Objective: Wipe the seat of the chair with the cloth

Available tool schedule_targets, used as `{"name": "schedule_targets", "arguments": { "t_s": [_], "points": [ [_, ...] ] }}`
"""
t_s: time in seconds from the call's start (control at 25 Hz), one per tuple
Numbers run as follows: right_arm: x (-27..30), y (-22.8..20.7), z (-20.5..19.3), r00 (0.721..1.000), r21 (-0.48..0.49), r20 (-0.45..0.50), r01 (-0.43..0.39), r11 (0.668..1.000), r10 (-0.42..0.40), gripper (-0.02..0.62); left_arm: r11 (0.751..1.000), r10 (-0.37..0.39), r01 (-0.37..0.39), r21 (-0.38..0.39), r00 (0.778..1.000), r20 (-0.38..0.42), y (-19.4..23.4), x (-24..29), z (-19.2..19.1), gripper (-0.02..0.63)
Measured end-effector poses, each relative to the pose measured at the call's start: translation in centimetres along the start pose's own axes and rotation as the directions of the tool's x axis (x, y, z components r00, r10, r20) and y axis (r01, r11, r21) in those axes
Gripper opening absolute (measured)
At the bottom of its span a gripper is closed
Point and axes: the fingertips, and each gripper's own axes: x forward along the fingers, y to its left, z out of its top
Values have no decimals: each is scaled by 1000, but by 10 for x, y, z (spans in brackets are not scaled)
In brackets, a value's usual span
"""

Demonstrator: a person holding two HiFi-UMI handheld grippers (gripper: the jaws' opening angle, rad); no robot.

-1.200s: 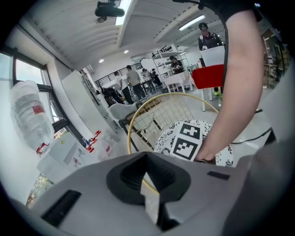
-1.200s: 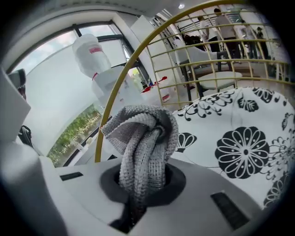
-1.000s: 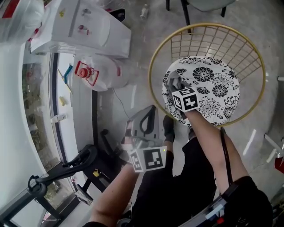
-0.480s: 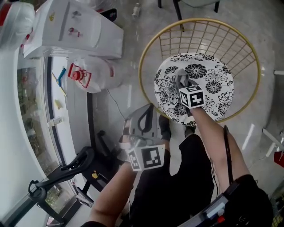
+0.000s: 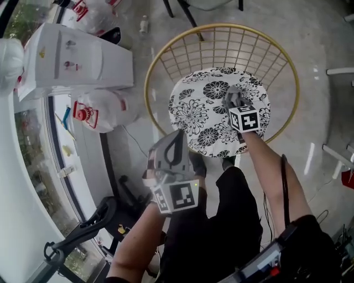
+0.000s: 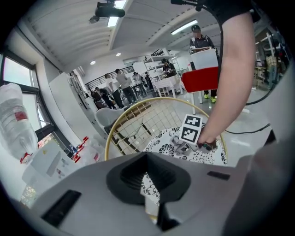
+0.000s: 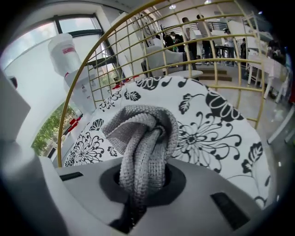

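The chair has a gold wire frame and a round seat cushion printed with black flowers on white. My right gripper rests on the right half of the seat, shut on a bunched grey knitted cloth. In the right gripper view the cloth bulges out of the right gripper and presses on the seat. My left gripper hovers off the chair's near-left edge, shut and holding nothing. The left gripper view looks past the left gripper at the seat and the cloth.
A white box-shaped appliance and a large water jug stand left of the chair. A black wheeled frame lies at lower left. The person's legs and shoes are by the chair's near edge. Another chair's legs stand beyond.
The right gripper has slid the cloth across the seat from its left part to right of centre. The left gripper has risen a little towards the chair's edge.
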Motion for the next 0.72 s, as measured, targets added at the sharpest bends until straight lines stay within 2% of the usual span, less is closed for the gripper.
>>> {"name": "schedule_targets", "arguments": {
  "t_s": [0.36,0.48,0.6,0.72],
  "points": [
    [-51,-69,-5,991,50,1,130,990,-131,15,999,-23,22,30,999,33,-8,5,27,3],
    [-62,-75,2,989,54,18,148,988,-149,15,999,-16,15,29,999,47,-5,3,35,3],
    [-69,-60,14,992,47,45,115,992,-117,15,1000,-12,11,15,998,57,-6,-1,40,3],
    [-57,-15,42,995,19,97,1,1000,-3,15,999,3,-6,43,998,67,0,-8,41,3]
  ]
}}
